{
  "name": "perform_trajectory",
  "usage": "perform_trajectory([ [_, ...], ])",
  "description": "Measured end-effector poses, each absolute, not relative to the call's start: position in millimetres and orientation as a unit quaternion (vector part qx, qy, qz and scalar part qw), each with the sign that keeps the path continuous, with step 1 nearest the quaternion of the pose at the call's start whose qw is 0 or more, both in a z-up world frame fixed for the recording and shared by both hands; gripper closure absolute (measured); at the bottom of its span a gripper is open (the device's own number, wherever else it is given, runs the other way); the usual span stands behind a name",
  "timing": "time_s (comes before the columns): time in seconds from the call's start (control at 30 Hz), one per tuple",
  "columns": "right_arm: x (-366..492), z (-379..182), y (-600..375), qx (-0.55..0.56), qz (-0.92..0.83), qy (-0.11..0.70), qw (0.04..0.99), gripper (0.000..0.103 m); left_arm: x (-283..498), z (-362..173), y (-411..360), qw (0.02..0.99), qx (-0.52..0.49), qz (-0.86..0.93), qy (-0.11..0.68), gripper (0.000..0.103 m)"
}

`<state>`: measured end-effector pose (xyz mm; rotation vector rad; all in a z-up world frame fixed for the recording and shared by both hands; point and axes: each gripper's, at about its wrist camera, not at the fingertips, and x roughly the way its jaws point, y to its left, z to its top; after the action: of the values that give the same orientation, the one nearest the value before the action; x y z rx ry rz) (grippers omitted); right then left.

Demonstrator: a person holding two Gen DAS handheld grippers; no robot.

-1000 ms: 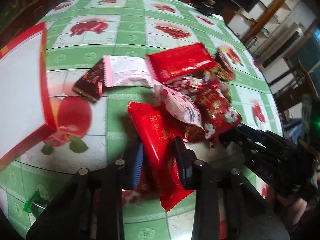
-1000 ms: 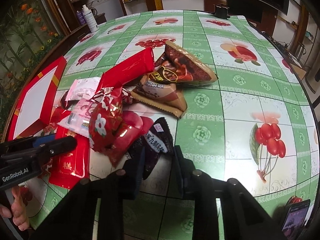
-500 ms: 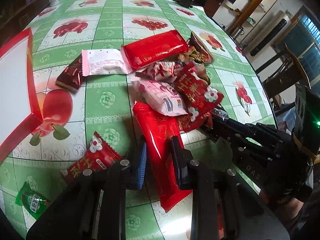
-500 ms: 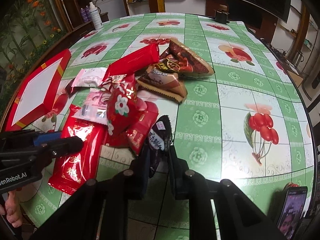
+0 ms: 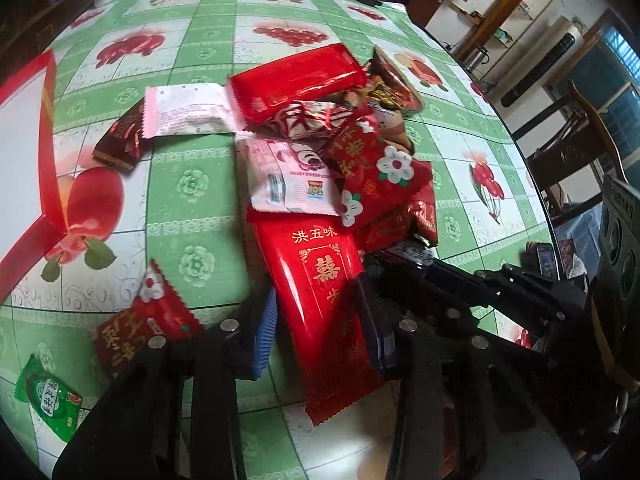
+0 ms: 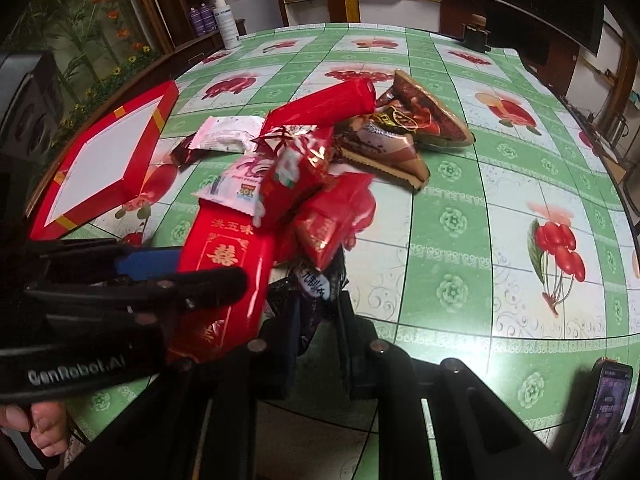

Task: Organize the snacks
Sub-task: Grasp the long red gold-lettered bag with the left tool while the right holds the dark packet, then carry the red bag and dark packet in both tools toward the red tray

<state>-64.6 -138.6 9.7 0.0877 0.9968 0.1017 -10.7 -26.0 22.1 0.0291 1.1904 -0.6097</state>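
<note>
Where the round table (image 6: 500, 184) wears a glossy green-checked oilcloth printed with fruit, crinkly foil snack packets (image 5: 360, 168) lie heaped mid-table, a shallow red box (image 6: 100, 160) at far left; shelves and a wooden chair ring the room. The left gripper (image 5: 320, 320) straddles a long red packet (image 5: 320, 280), jaws opening, its near end hidden behind the fingers. The right gripper (image 6: 316, 320) is clamped on a dark packet (image 6: 316, 284), mostly hidden, its print unreadable. A phone (image 6: 604, 412) is cut off at right.
</note>
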Motion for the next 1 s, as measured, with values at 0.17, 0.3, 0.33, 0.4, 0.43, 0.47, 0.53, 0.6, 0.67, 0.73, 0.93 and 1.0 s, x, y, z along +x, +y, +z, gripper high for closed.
perform_trajectory([
  [0.17,-66.3,10.6,-142.2,0.049,0.048,0.474,0.878,0.084,-12.8,32.4,-23.1,0.793,0.003,-0.292,0.535,0.085],
  [0.3,-68.8,15.5,-148.4,0.055,0.042,0.468,0.881,0.084,-14.9,37.8,-20.4,0.794,-0.005,-0.296,0.531,0.089],
  [0.33,-69.2,16.9,-149.9,0.057,0.041,0.467,0.882,0.085,-15.4,39.1,-19.5,0.794,-0.007,-0.298,0.53,0.089],
  [0.4,-69.9,19.9,-152.9,0.061,0.04,0.463,0.884,0.085,-16.5,41.1,-18.7,0.794,-0.01,-0.3,0.529,0.09],
  [0.43,-70.6,21.1,-154.2,0.062,0.039,0.462,0.884,0.085,-17.0,42.0,-18.1,0.794,-0.009,-0.302,0.528,0.09],
  [0.47,-70.9,22.2,-155.4,0.063,0.038,0.46,0.885,0.085,-17.7,42.5,-17.7,0.794,-0.009,-0.302,0.528,0.09],
  [0.53,-71.6,23.5,-157.7,0.065,0.037,0.459,0.885,0.085,-18.9,43.7,-16.6,0.793,-0.008,-0.305,0.527,0.09],
  [0.6,-72.1,23.9,-159.6,0.068,0.037,0.458,0.886,0.085,-20.0,44.2,-15.6,0.794,-0.009,-0.305,0.526,0.091],
  [0.67,-73.7,24.7,-161.7,0.073,0.042,0.455,0.887,0.086,-21.6,46.0,-14.2,0.794,-0.009,-0.306,0.525,0.091],
  [0.73,-76.3,25.5,-163.8,0.08,0.049,0.45,0.888,0.086,-22.6,48.3,-12.9,0.793,-0.011,-0.308,0.525,0.091],
  [0.93,-87.5,26.7,-174.2,0.108,0.071,0.438,0.89,0.086,-24.5,53.8,-9.9,0.793,-0.017,-0.315,0.522,0.092],
  [1.0,-91.2,27.6,-178.8,0.117,0.072,0.434,0.89,0.086,-25.3,55.0,-9.7,0.793,-0.017,-0.317,0.52,0.092],
])
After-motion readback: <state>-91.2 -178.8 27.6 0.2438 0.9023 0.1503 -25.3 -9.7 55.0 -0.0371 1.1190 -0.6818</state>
